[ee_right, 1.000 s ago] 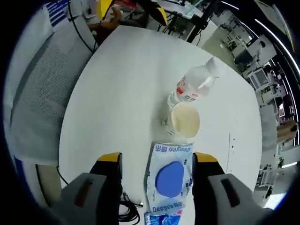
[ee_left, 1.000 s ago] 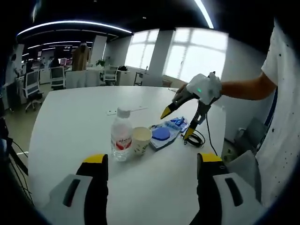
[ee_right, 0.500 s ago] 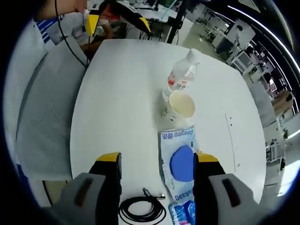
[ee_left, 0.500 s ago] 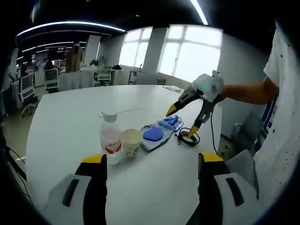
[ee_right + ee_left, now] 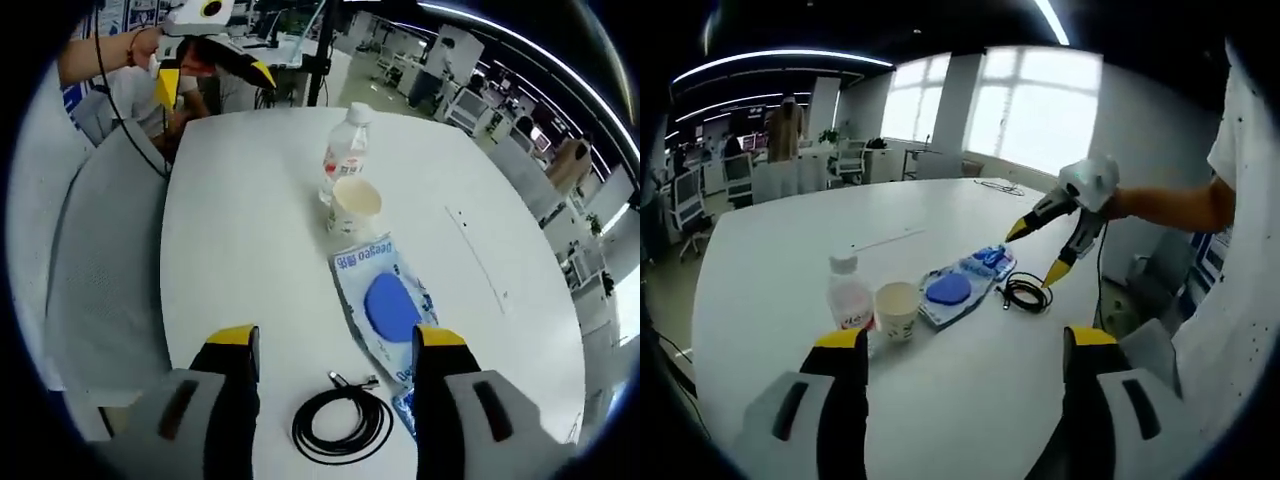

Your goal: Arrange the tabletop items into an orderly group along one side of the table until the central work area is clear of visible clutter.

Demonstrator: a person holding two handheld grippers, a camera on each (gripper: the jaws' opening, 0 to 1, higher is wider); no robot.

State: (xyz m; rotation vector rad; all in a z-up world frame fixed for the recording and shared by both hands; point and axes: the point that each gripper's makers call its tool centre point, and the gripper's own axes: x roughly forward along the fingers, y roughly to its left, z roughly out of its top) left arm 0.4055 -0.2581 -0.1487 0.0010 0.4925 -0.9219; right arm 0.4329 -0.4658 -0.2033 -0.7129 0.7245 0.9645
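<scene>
A clear water bottle (image 5: pixel 848 300) with a red label stands on the white table (image 5: pixel 780 240), touching a paper cup (image 5: pixel 897 311). To their right lie a wet-wipes pack (image 5: pixel 952 290) with a blue lid, a small blue packet (image 5: pixel 992 257) and a coiled black cable (image 5: pixel 1025 293). My right gripper (image 5: pixel 1036 252) hovers open above the cable. My left gripper (image 5: pixel 965 340) is open and holds nothing, short of the bottle. In the right gripper view my right gripper (image 5: pixel 336 338) is open above the cable (image 5: pixel 342 425), with the wipes pack (image 5: pixel 385 300), cup (image 5: pixel 354 203) and bottle (image 5: pixel 345 155) beyond, and the left gripper (image 5: pixel 213 80) far off.
A grey chair (image 5: pixel 100 270) stands against the table's edge (image 5: pixel 165 260). Office chairs and desks (image 5: pixel 730 175) fill the room behind. A long thin strip (image 5: pixel 885 240) lies on the table past the bottle. Bare white tabletop lies between the bottle and my left gripper.
The right gripper has drawn back from over the wipes pack to above the cable, which has come into its view. The left gripper's view has shifted, so the items sit further left.
</scene>
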